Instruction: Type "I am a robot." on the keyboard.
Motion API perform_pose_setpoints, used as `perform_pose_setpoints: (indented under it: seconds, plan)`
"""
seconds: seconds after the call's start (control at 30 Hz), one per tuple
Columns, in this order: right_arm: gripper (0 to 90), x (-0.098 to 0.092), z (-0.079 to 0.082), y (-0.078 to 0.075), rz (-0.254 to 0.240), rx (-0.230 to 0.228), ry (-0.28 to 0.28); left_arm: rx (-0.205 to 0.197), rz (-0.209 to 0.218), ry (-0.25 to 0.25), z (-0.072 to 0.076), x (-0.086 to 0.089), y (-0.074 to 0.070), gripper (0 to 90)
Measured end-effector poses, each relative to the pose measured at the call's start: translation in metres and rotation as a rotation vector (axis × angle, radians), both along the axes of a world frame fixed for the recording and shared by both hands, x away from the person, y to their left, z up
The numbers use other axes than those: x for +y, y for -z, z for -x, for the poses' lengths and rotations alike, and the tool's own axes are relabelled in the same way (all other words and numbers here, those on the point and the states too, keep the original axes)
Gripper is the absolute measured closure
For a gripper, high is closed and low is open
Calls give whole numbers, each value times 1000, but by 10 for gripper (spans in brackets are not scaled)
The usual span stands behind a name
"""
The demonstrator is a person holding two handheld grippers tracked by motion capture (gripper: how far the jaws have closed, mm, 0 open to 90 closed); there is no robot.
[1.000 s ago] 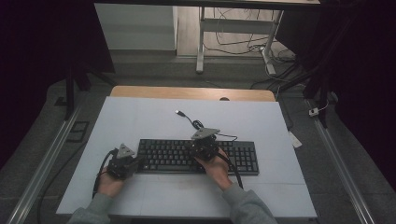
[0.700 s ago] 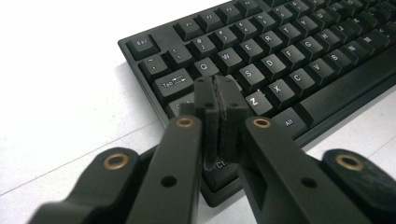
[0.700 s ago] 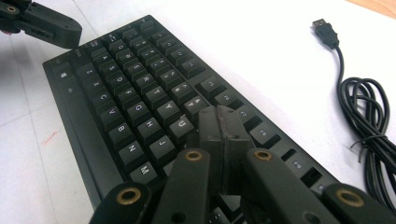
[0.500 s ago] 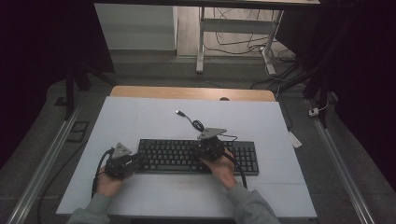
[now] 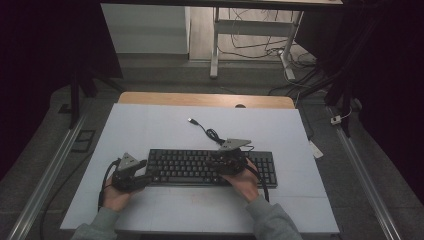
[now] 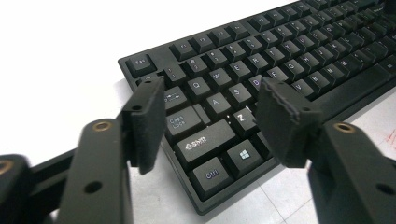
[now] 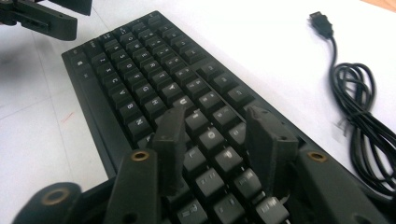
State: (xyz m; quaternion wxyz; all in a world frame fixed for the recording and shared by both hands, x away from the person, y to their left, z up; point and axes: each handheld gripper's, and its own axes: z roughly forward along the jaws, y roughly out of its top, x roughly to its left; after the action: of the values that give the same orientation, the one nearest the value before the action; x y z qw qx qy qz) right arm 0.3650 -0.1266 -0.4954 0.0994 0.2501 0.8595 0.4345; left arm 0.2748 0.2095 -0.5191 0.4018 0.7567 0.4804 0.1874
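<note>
The black keyboard (image 5: 210,167) is lying flat on the white table (image 5: 165,130), near its front edge, with its USB cable (image 5: 207,131) trailing unplugged toward the back; both grippers are hovering over it with nothing clamped. The left gripper (image 6: 210,112) is sitting over the keyboard's left end, its jaws having just been opening, and they are now standing apart above the Caps Lock and Z keys without pressing any; the right gripper (image 7: 212,140) is hanging over the right-hand letter keys, its jaws likewise having just been spreading, with keys visible between and beneath them but nothing pinched. Judging from this, the work in hand is handling or pressing at the keyboard, and doing it well probably means coming down squarely on one key at a time (the pads are wider than a keycap, so neighbours could get pressed too); keeping the coiled cable clear of the right hand (image 5: 245,182) also seems wise. No containers are standing on the table.
</note>
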Motion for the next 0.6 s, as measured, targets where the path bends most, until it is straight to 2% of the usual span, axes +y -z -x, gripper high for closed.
perform_pose_setpoints:
  seconds: [0.2, 0.37, 0.43, 0.6]
  plan:
    - [527, -23, 7, -2, -3, 2, 27, 13, 6, 1, 0, 0, -1, 352]
    - [503, -45, 16, -1, -5, -3, 42, 7, 18, 4, 0, 0, -4, 284]
    - [488, -59, 23, 0, -1, -9, 59, 9, 27, 13, 0, 1, -5, 240]
    - [480, -76, 29, 1, -12, -10, 80, 5, 41, 37, 0, 2, -8, 211]
